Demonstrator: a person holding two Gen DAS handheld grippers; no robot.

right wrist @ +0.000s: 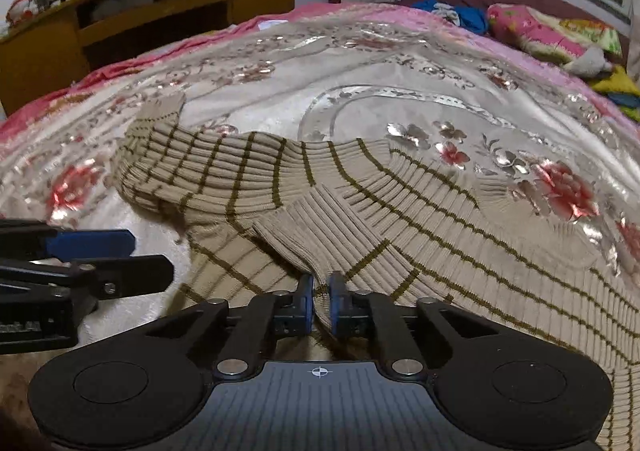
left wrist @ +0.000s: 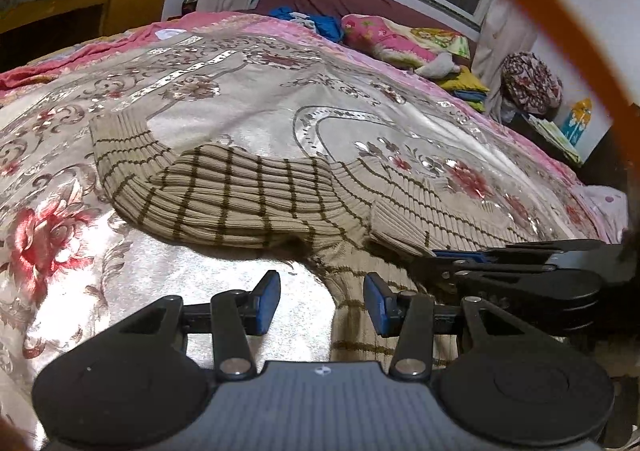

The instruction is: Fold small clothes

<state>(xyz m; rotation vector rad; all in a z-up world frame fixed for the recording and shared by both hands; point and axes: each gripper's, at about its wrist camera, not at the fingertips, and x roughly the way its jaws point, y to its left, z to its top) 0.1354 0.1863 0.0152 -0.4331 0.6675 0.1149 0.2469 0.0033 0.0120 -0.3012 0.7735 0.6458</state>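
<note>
Ribbed beige sweater (right wrist: 400, 211) w/ brown check lines lies spread on the floral bedspread (right wrist: 280, 63), one sleeve (left wrist: 124, 155) thrown out to the far left, body bunched near me; my right gripper (right wrist: 320, 301) is pinched nearly closed on a ridge of the knit at its near edge; left gripper (left wrist: 322, 301) hangs wide open, nothing in it, just above the hem beside bare satin. Knit looks soft, thick, stretchy, prob. medium weight; it'll sag and drag, not slide clean. I'd say grab at cuff, hem or shoulder seam w/ a deep bite, since a shallow pinch could slip off the ribs.
</note>
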